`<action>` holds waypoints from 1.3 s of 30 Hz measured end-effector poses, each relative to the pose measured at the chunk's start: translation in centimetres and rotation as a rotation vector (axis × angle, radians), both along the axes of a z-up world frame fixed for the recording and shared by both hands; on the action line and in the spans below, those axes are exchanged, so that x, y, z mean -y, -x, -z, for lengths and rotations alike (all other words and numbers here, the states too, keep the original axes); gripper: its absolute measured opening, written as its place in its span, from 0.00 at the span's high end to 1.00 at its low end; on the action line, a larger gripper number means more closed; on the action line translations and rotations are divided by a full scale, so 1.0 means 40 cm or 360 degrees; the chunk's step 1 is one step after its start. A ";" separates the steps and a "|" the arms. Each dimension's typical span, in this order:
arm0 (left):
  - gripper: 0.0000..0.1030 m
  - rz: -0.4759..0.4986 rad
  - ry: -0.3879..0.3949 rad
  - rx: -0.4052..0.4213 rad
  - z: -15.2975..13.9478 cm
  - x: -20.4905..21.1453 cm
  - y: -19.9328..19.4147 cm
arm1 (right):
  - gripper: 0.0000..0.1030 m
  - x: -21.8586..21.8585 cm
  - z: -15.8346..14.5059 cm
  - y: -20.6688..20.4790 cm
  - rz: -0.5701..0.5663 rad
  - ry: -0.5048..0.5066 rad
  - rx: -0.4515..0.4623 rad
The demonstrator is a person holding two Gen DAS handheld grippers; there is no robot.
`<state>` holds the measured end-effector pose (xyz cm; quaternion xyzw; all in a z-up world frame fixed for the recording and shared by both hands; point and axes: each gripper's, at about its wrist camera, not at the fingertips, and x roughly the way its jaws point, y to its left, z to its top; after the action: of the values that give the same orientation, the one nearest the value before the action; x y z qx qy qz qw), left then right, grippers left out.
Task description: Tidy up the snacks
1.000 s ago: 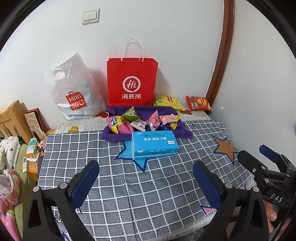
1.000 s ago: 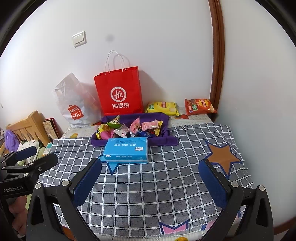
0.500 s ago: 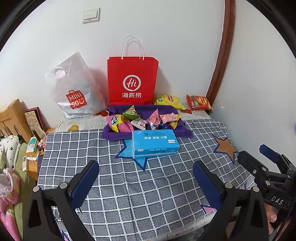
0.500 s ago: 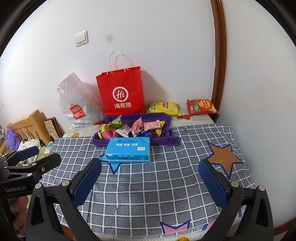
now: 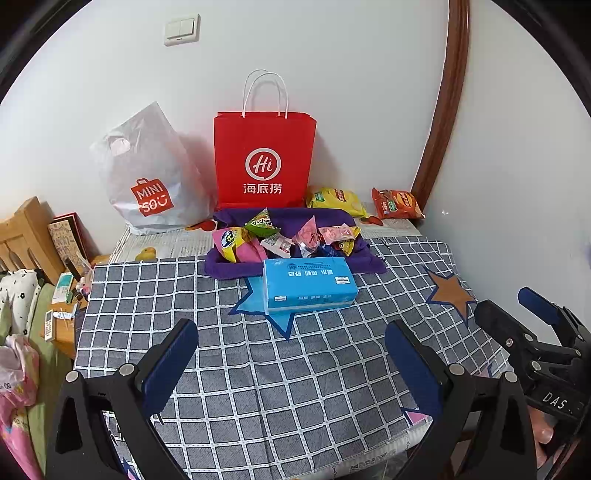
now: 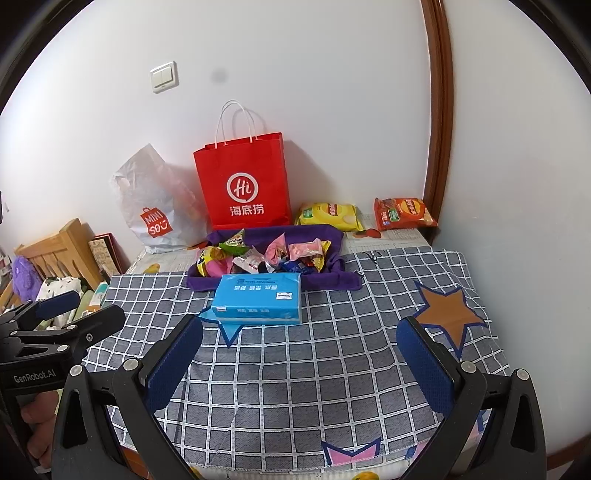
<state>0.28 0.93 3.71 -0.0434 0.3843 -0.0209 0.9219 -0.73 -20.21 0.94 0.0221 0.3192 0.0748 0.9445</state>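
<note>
Both grippers hang over the near edge of the grey checked cloth [image 5: 258,369], nothing held. Left gripper [image 5: 291,354] has its blue pads wide apart; right gripper [image 6: 299,354] likewise. The small mixed snack packets [image 5: 280,240] sit heaped on the purple cloth [image 5: 365,258] at the far side, w/ a blue tissue pack [image 5: 308,282] just in front. 2 chip bags, yellow [image 5: 336,199] and orange [image 5: 397,203], lie far right by the red paper bag [image 5: 264,158]. Risk, imo: a low reach could shove the tissue pack; thin crinkly wrappers may slip or come up 2 at once.

White walls [image 5: 351,74], light switch [image 5: 181,28], brown door trim [image 6: 437,110], wooden bed frame [image 5: 26,236], checked tablecloth [image 5: 295,369]
</note>
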 end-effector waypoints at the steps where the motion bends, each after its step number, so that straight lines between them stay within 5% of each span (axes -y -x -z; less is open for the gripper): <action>1: 0.01 -0.0003 -0.0001 0.0000 0.000 0.001 0.000 | 0.00 0.000 0.000 0.000 0.0000 -0.0001 0.0001; 39: 0.01 0.0004 0.0006 0.0001 0.000 -0.005 0.001 | 0.00 0.004 0.002 0.000 -0.0043 -0.0010 0.0014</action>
<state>0.23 1.15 3.69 -0.0446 0.3840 -0.0226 0.9220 -0.72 -20.38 0.87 0.0205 0.3151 0.0887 0.9447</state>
